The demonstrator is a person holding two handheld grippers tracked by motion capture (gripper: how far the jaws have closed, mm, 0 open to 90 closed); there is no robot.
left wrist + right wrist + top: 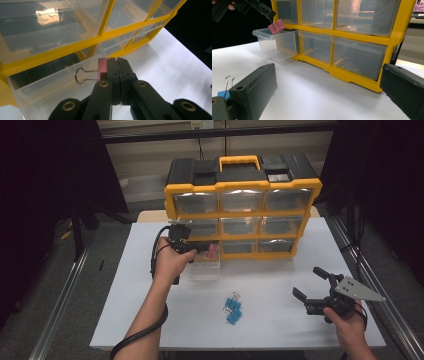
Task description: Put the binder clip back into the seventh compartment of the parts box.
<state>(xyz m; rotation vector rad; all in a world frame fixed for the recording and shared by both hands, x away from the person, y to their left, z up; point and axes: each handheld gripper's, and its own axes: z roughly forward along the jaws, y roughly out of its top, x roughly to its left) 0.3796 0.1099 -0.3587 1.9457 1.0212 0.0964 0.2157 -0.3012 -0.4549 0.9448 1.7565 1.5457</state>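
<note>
White table [280, 270], unlabelled yellow organizer [242, 213], pink clip [102, 68]

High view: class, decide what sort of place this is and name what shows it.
Probably a lab or test workbench: a white table framed by dark curtains, a yellow drawer organiser, and blue binder clips laid out for handling.

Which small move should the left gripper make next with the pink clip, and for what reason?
Probably open the jaws and let it drop. The left gripper is shut on the pink binder clip, which hangs over the pulled-out clear drawer at the organizer's lower left, so release should land it inside. Lowering slightly first may be safer.
</note>
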